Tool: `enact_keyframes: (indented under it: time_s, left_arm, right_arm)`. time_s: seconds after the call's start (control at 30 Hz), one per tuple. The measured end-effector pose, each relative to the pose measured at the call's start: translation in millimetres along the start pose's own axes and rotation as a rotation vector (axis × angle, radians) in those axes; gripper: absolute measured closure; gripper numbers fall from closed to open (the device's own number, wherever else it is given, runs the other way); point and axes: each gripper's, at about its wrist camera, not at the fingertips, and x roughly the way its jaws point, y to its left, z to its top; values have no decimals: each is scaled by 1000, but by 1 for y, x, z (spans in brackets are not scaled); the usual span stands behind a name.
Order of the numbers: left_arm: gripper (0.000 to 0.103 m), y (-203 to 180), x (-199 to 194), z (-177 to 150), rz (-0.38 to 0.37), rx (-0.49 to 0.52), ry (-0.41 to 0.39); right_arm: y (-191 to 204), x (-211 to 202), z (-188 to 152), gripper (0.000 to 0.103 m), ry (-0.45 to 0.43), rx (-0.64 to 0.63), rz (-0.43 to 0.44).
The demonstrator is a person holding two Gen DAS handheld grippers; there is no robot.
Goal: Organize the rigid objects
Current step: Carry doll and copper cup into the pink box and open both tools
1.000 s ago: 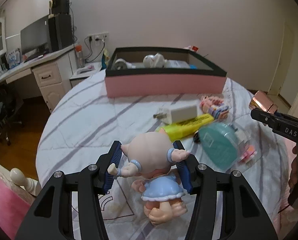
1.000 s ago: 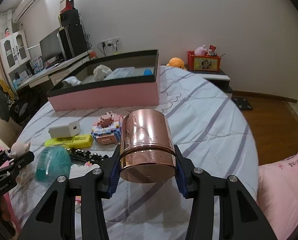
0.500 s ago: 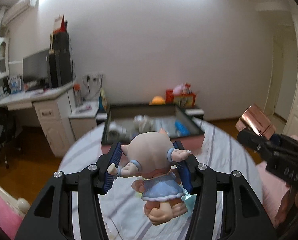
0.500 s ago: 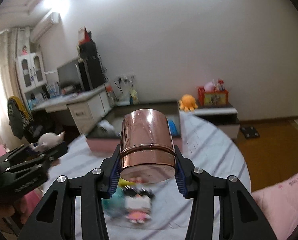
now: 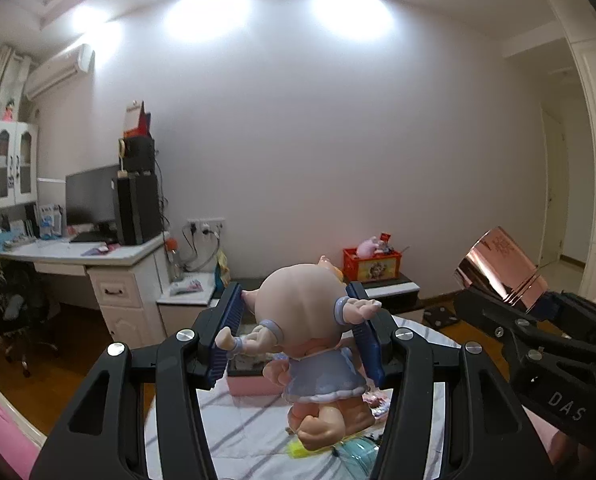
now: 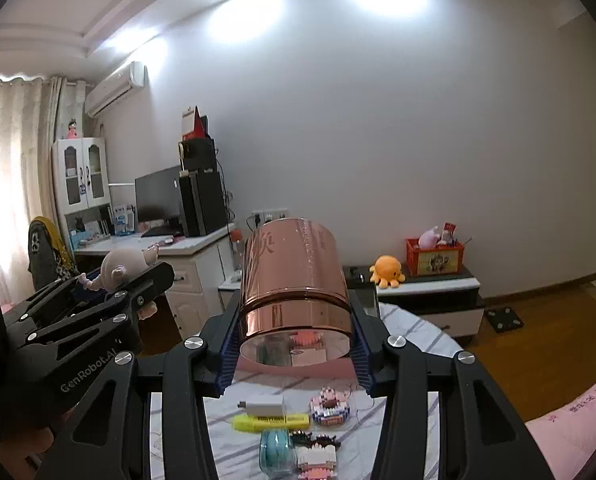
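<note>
My left gripper (image 5: 298, 332) is shut on a pink pig doll in a blue dress (image 5: 306, 344) and holds it high above the bed. My right gripper (image 6: 293, 340) is shut on a shiny copper tin (image 6: 293, 284), also raised. The tin and right gripper show at the right of the left wrist view (image 5: 502, 268). The doll and left gripper show at the left of the right wrist view (image 6: 125, 268). The pink storage box (image 5: 249, 384) is mostly hidden behind the doll and the fingers.
On the striped bedspread (image 6: 362, 444) lie a white charger (image 6: 263, 406), a yellow highlighter (image 6: 271, 422), a block figure (image 6: 330, 410), a teal round case (image 6: 275, 454) and another block toy (image 6: 316, 458). A desk (image 5: 81, 264) and a low cabinet (image 6: 430, 292) stand behind.
Both grippers have lifted and tilted upward with their objects. The bed and pink box have dropped low in both views, and the wall and ceiling fill them.
</note>
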Motion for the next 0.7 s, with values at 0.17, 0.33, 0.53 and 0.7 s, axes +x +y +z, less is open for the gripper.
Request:
enact_keyframes:
  time_s: [0.17, 0.33, 0.53, 0.7]
  left_arm:
    - [49, 4, -3, 8, 31, 7, -18]
    - [49, 7, 1, 12, 48, 16, -18]
    - [49, 12, 12, 14, 49, 17, -11]
    - [49, 17, 25, 13, 52, 22, 3]
  right_arm:
    - [6, -3, 6, 55, -23, -10, 0]
    - [11, 1, 9, 55, -25, -26, 1]
    - [10, 12, 9, 55, -19, -33, 10]
    - [10, 25, 9, 55, 1, -40, 15]
